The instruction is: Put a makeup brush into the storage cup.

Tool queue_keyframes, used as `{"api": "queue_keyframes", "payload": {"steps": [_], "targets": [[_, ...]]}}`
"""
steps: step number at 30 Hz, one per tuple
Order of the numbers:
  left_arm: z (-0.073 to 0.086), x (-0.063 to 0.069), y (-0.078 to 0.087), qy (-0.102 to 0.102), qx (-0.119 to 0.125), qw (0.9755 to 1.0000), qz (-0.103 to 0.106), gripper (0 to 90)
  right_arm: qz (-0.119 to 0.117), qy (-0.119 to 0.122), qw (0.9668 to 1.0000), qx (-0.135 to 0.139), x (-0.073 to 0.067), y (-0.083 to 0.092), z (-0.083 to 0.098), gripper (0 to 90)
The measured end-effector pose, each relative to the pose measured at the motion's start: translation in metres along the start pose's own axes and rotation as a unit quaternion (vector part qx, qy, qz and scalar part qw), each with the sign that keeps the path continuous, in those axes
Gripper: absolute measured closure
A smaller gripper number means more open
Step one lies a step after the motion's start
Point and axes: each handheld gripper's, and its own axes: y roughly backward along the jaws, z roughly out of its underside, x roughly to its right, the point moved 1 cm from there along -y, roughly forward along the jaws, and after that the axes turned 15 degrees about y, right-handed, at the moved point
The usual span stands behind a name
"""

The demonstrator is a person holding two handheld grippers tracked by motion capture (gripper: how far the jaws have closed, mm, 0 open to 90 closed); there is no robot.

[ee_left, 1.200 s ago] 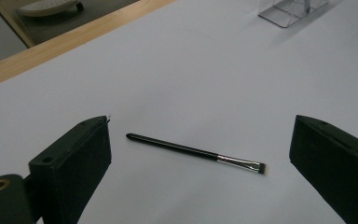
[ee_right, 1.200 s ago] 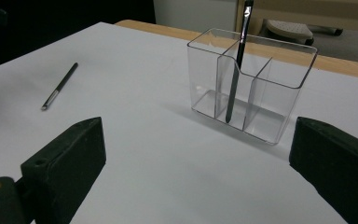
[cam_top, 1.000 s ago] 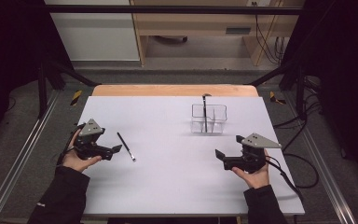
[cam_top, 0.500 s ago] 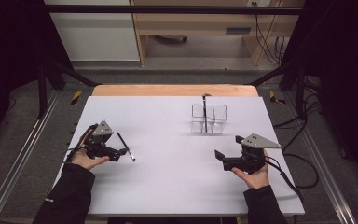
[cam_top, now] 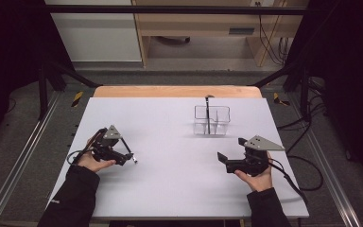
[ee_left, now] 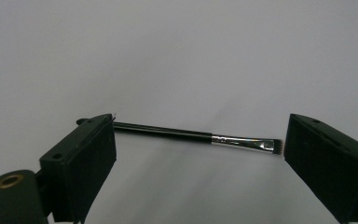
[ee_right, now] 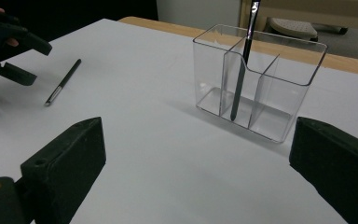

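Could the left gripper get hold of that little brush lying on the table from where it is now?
Probably yes. The left gripper is open, and the brush lies flat on the white table just beyond its two jaws, crosswise to them. Nothing lies between them.

Looks like a lab or robotics test rig, not a home: plain white tabletop [cam_top: 179, 189] boxed in by black metal frame bars [cam_top: 170, 9], loose black cables [cam_top: 307, 118] trailing far right, bare light wooden shelving [cam_top: 194, 28] at the far wall.
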Motion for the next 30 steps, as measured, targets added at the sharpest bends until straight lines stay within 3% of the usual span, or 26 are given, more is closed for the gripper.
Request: {"api": "queue_keyframes", "payload": {"steps": [3,7,8,10,16,22,27,30], "targets": [[0.000,-0.001,-0.003,0.022,0.004,0.9997,0.000,10.1,0.000,0.000,1.0000,-0.001,0.000,0.000,0.000,4.1],[-0.001,0.002,-0.006,0.050,0.002,0.9986,-0.018,10.6,0.000,0.000,1.0000,0.000,0.000,0.000,0.000,4.1],[-0.002,0.004,-0.009,0.066,0.001,0.9974,-0.027,10.9,0.001,-0.001,1.0000,0.000,0.000,0.000,0.000,4.1],[-0.002,0.004,-0.010,0.071,0.000,0.9970,-0.029,10.8,0.001,-0.001,1.0000,0.000,0.000,0.000,0.000,4.1],[0.005,0.006,-0.019,0.128,0.004,0.9907,-0.046,12.6,0.001,-0.001,1.0000,0.001,0.000,0.002,-0.001,4.1],[0.007,0.011,-0.022,0.145,0.015,0.9863,-0.078,16.7,0.002,-0.001,1.0000,0.002,0.001,0.002,-0.001,4.1],[0.008,0.012,-0.026,0.161,0.017,0.9833,-0.084,22.6,0.001,-0.001,1.0000,0.001,0.000,0.002,0.000,4.1],[0.009,0.014,-0.029,0.166,0.013,0.9827,-0.080,24.1,0.001,0.000,1.0000,0.001,0.000,0.002,0.000,4.1]]}}
